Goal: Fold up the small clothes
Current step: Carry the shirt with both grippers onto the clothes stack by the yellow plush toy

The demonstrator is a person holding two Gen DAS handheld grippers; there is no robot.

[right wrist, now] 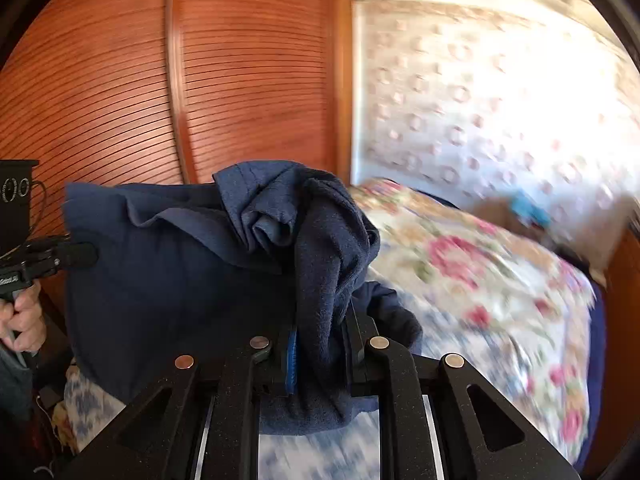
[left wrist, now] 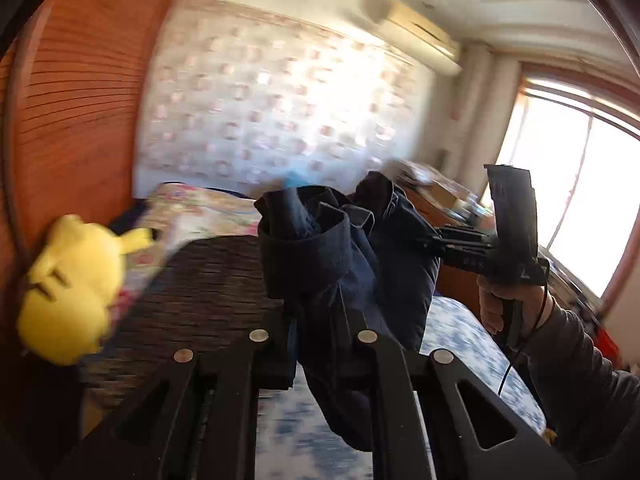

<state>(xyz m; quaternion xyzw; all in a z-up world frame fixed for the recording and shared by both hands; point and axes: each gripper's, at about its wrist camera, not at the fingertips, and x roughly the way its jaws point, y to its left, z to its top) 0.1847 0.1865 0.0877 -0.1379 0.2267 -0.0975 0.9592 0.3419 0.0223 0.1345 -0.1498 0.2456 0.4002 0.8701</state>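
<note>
A: left tool status?
B: clamped on the navy garment, cloth bunched between its fingers, held up above the bed.
A: right tool?
B: clamped on another part of that garment, which hangs between the two. Yellow plush at the left, by the wardrobe.

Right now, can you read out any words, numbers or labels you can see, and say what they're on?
"00": white digits on the black box atop the left tool, cut off at the frame edge.
Pale lettering on the right tool body: too blurred to read.
Nothing readable on the navy garment.
</note>
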